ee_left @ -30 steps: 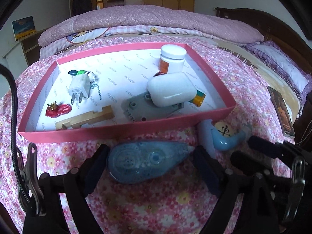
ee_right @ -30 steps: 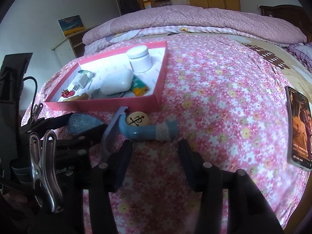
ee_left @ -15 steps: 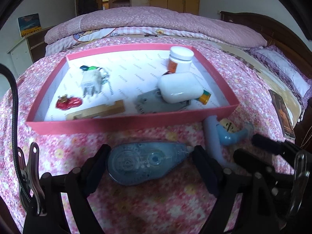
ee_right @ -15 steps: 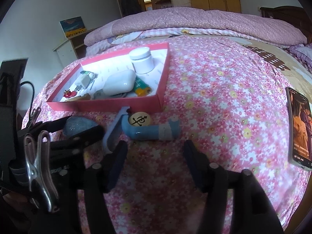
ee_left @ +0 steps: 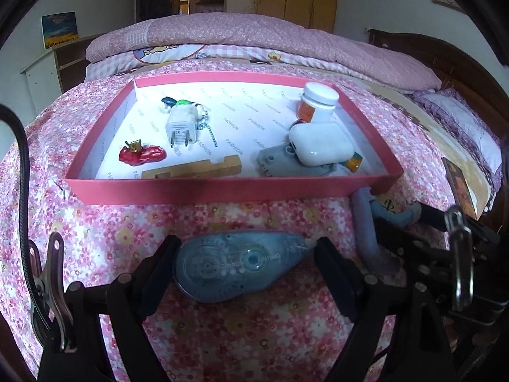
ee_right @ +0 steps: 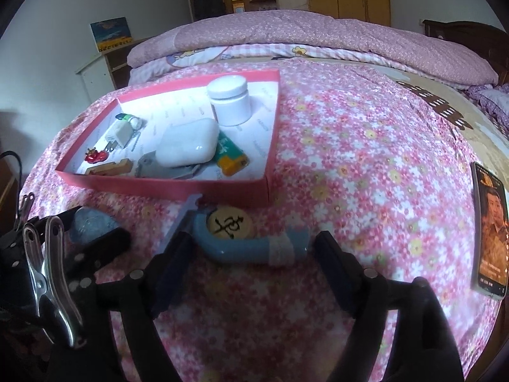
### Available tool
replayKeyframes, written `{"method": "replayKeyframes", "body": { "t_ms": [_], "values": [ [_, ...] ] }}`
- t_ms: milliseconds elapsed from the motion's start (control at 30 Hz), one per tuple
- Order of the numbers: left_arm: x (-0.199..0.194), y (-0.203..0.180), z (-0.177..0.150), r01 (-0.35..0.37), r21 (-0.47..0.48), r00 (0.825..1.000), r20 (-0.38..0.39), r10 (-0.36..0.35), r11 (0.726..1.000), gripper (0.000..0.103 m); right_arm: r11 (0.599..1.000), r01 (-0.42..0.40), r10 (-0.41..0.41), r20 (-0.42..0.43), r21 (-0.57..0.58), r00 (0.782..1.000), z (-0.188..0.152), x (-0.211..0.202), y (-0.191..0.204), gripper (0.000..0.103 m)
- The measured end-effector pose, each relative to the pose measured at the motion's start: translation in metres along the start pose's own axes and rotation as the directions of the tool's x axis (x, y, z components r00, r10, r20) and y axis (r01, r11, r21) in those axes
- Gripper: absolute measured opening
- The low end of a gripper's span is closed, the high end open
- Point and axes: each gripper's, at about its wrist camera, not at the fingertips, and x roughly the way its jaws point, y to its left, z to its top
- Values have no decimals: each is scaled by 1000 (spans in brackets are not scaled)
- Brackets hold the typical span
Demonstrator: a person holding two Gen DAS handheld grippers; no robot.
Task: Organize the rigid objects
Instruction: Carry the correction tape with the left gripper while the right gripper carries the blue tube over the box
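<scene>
Tape dispenser (ee_left: 237, 264) — between left fingers (ee_left: 157, 273).

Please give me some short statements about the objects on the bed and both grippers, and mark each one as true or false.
1. The correction tape lies between the open fingers of the left gripper. True.
2. The white jar stands outside the pink box. False: it stands inside.
3. The right gripper is shut on the blue handle. False: it is open around it.
4. A phone lies on the bedspread outside the box. True.
</scene>
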Motion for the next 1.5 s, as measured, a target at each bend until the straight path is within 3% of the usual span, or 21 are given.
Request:
{"method": "replayKeyframes", "body": {
  "t_ms": [133, 200, 700, 1100, 1500],
  "values": [
    [-2, 2, -1, 5, 4, 1000, 7, -5, 1000, 88, 1000, 12, -12, 6, -1, 1000, 0, 2, 0, 81],
    [-3, 3, -3, 5, 4, 1000, 7, -5, 1000, 88, 1000, 26, -26, 11, 4, 1000, 0, 1, -1, 74],
    [-16, 2, -2, 14, 9, 999, 30, -14, 1000, 88, 999, -22, 21, 20, 50, 1000, -9, -19, -7, 74],
    [-32, 7, -1, 15, -4, 998, 57, -14, 1000, 88, 998, -59, 59, 75, -2, 995, -11, -50, 8, 74],
    [-44, 19, 12, -6, -8, 996, 88, 7, 1000, 88, 996, -92, 92, 81, -13, 992, -2, -53, 16, 74]
  ]
}}
